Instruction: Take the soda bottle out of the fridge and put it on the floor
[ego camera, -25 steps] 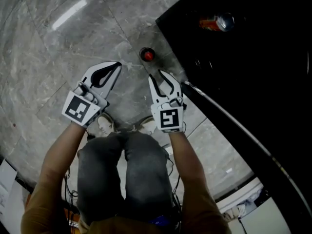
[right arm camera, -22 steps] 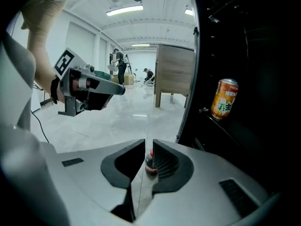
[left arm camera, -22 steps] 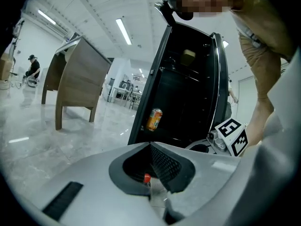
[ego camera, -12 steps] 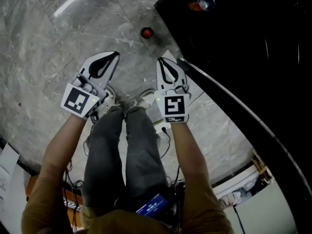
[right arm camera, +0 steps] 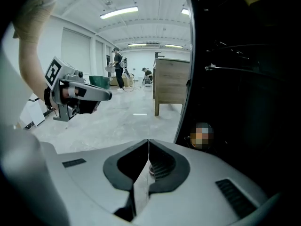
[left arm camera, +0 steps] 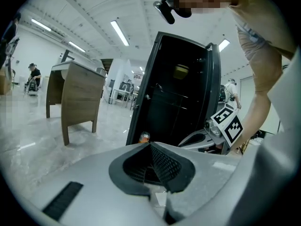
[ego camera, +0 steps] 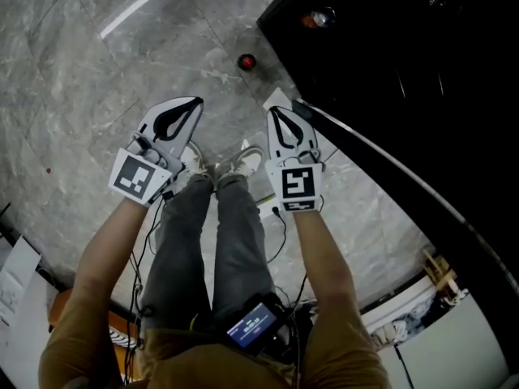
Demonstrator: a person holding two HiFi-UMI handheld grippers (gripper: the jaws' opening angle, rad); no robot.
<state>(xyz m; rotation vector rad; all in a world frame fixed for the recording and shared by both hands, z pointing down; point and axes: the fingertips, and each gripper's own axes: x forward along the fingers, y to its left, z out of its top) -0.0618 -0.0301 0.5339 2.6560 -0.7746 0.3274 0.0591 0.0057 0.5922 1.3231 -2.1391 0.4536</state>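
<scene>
So, the soda bottle (ego camera: 246, 61) looks to be on the floor (ego camera: 97, 79) already. It's standing upright just off the front corner of the fridge (ego camera: 405, 55), not touching it. From above all I get is a red cap and a dark round body, so I can't say how full it is.

My guess on handling:
- **Feel:** smooth round plastic, fairly stiff if it's sealed and fizzy, a bit heavy if full, and maybe damp and slippery from the cold.
- **Balance:** it's tall and narrow on polished stone, so easy to knock over.
- **Grip:** if it needed picking up, I'd take it round the body just under the shoulder, or at the neck below the cap, not by the cap itself.

There's also an orange can (ego camera: 316, 17), or what looks like one, low inside the fridge.

Pose-wise, the person stands in front of the fridge with both arms (ego camera: 109, 250) stretched forward and down. The tongs are side by side above the shoes (ego camera: 243, 162), with the marker cubes (ego camera: 138, 177) facing up.
- **Left tongs (ego camera: 195, 102):** pressed together with nothing in them, on the side away from the fridge.
- **Right tongs (ego camera: 274, 110):** pressed together too and empty, tips close by the edge of the open fridge door (ego camera: 381, 164).

Both point roughly toward the bottle but are clearly apart from it.
</scene>
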